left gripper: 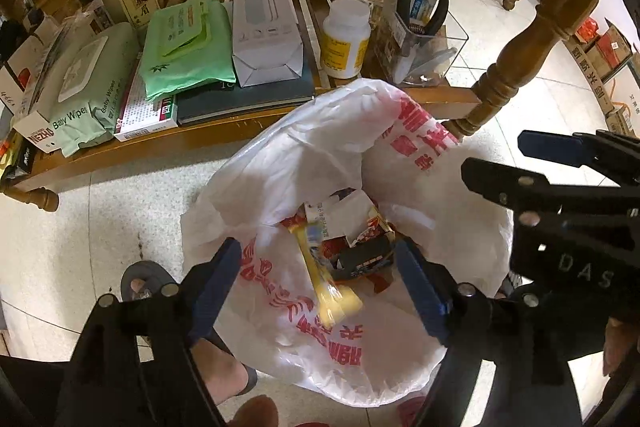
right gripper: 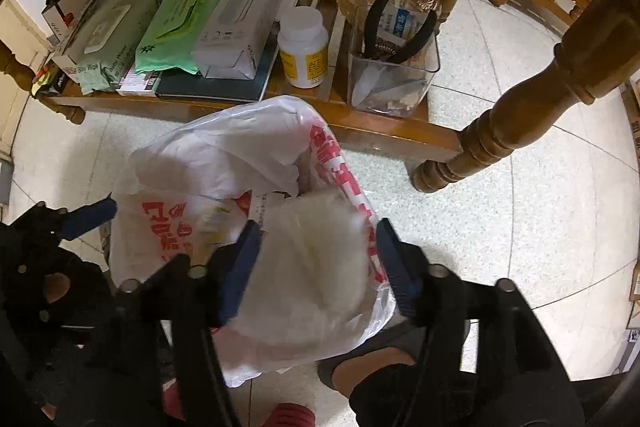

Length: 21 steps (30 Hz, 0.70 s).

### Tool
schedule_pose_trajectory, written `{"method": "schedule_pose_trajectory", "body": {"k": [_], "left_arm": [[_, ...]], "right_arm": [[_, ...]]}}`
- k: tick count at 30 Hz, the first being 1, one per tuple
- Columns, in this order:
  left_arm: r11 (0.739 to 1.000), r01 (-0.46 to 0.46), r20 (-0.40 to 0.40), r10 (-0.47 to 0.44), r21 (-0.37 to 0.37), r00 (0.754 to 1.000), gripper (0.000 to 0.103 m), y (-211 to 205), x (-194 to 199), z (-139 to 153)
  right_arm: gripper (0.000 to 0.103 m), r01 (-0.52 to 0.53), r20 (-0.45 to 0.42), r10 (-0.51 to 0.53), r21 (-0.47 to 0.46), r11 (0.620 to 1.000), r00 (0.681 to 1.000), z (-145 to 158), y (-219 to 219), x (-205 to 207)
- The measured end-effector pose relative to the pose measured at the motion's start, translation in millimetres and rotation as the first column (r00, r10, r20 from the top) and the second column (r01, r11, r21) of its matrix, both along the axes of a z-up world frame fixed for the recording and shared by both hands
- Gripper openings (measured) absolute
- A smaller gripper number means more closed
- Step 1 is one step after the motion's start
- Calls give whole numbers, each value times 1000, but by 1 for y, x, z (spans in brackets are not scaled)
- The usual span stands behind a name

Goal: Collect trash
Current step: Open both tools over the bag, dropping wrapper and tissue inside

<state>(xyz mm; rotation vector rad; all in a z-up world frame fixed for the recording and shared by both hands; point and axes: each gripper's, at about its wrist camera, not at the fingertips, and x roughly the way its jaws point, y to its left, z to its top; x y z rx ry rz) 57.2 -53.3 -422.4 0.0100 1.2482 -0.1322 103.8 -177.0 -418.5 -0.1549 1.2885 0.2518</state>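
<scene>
The plastic bag (left gripper: 320, 163), thin, white and crinkled with red printed characters, sat open on the pale speckled floor (left gripper: 100, 227) in front of a low wooden table (left gripper: 168, 143), which lay at twelve o'clock in both wrist views. Inside its mouth lay glossy crumpled wrappers (left gripper: 360, 239) and a flattened yellow packet (left gripper: 324, 291). The left gripper (left gripper: 320, 283) hung over the opening with its blue-padded jaws spread apart, the trash lying loose below and between them, nothing pinched. The right gripper (right gripper: 316, 259), seen at three o'clock from the left camera, also stood with jaws parted; a soft, blurred white wad (right gripper: 316, 259) sat between its pads, which did not visibly press on it. On the table rested a matte green pack of wipes (left gripper: 184, 47), a long white carton (left gripper: 264, 23), a round white bottle (left gripper: 346, 39) with a yellow label, and a clear square box (left gripper: 424, 43) holding black-handled pliers (left gripper: 424, 7). A turned wooden leg (left gripper: 520, 55) rose at two o'clock.
</scene>
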Motion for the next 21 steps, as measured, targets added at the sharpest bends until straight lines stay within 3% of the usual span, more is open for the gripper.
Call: {"method": "schedule_pose_trajectory", "body": {"k": [5,7,21], "left_arm": [[1000,-18,13,18,-5,1000,94,4,0,4],[1000,-23,16,24,-9,1000,94,6,-1,6],[999,-49,51,49,-12,997,95,11,-9,21]], "right_arm": [[63,21,1,-21,14,1000,1000,2,-4,1],[68,32,3,-32,19,999,999,3,-7,1],[75,83,5,-83,39,996,997,10,-19,-2]]}}
